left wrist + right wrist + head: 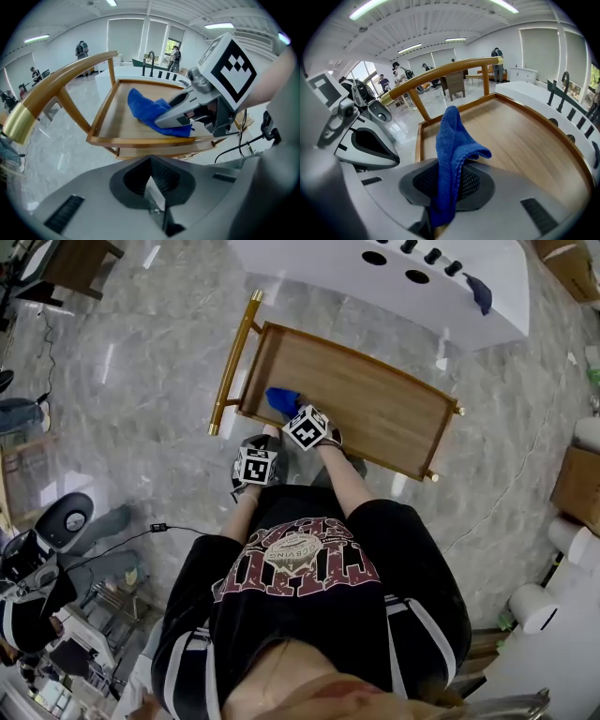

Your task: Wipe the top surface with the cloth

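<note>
A wooden cart top (389, 413) with a raised rim lies in front of me. A blue cloth (279, 399) rests on its near left corner, and my right gripper (292, 414) is shut on it. In the right gripper view the cloth (452, 150) stands up out of the jaws in a fold above the wood (520, 140). My left gripper (255, 444) hangs just off the cart's near edge, shut and holding nothing. In the left gripper view the cloth (143, 108) lies on the tray (112, 124) under the right gripper (180, 115).
A gold-ended wooden handle (234, 362) runs along the cart's left end. A white counter (441, 287) with black fittings stands just beyond the cart. There are cardboard boxes (577, 484) at the right, equipment (56, 531) and a cable on the marble floor at the left, and people far off.
</note>
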Demonstrator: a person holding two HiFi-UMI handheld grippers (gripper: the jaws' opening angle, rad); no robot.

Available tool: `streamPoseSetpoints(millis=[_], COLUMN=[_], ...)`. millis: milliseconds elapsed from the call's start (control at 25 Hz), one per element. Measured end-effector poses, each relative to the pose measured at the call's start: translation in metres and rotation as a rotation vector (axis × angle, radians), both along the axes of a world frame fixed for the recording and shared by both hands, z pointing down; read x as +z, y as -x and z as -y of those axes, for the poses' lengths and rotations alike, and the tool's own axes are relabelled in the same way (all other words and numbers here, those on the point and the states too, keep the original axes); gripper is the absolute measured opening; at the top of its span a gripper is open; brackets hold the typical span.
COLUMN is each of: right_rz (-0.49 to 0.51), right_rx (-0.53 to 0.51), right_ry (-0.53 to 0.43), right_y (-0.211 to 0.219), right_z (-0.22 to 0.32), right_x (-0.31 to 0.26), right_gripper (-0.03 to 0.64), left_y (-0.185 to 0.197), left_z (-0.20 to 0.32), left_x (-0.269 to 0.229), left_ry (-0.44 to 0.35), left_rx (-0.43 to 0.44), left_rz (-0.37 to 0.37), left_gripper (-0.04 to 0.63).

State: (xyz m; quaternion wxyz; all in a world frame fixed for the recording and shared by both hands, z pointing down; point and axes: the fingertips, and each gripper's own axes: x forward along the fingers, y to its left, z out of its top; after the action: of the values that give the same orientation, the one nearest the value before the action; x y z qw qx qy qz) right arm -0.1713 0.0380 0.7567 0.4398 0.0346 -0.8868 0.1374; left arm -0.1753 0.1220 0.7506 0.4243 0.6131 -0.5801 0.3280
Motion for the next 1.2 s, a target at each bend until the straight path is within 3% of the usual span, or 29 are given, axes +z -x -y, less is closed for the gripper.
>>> streamPoseSetpoints(millis=[160,1200], right_rz=[0.0,-0.024], right_rx=[0.04,0.3], right_ry=[0.011,0.014], right_y=[-0.015,-0.124], right_z=[0.008,0.042], right_x=[0.001,-0.001], right_gripper=[0.078,0.078], left_y=[-0.01,-0.087], left_z=[0.018,0.072], left_x=[-0.003,-0.007], left_ry=[-0.039,-0.017], left_rx=[0.051,0.305], left_rz=[0.012,-0.04], left_gripper=[0.048,0.048])
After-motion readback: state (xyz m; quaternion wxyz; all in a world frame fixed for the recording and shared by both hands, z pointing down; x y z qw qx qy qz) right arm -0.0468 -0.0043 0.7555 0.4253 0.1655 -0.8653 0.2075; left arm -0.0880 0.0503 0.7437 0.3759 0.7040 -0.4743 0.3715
